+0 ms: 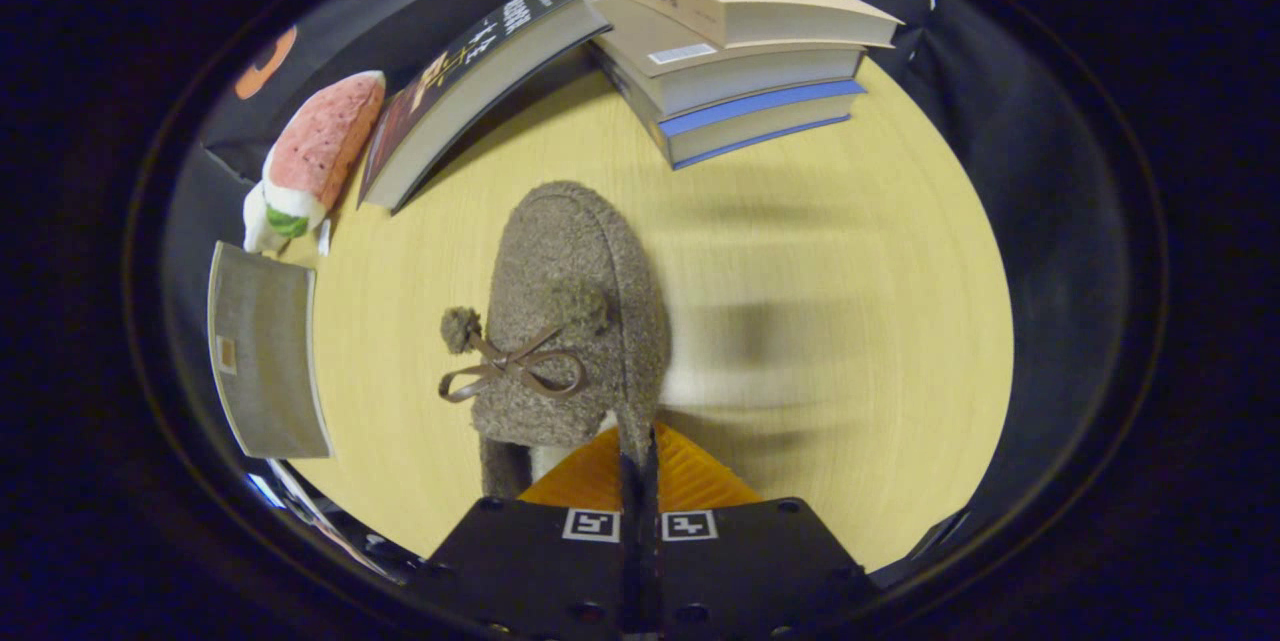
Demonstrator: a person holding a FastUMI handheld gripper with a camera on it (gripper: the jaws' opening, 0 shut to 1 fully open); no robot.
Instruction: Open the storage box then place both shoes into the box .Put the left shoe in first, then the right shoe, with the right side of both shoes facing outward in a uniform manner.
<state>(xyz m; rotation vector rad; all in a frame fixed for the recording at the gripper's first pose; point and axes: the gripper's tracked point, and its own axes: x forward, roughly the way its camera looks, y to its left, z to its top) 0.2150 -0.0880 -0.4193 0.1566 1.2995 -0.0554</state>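
A fuzzy grey-brown shoe (575,301) with a thin brown bow and a small pompom points away from me, toe toward the books. My gripper (640,466) is shut on the rim of its rear opening, and the orange fingers (585,486) press together with the fabric pinched between them. The shoe looks lifted slightly off the yellow wooden table (850,251), which is blurred, with a soft shadow lying to the shoe's right.
Three stacked books (730,51) lie beyond the shoe. A dark book (470,81) leans against them on the left. A pink, white and green plush toy (315,156) sits left of that. A grey flat panel (265,351) lies left of the shoe.
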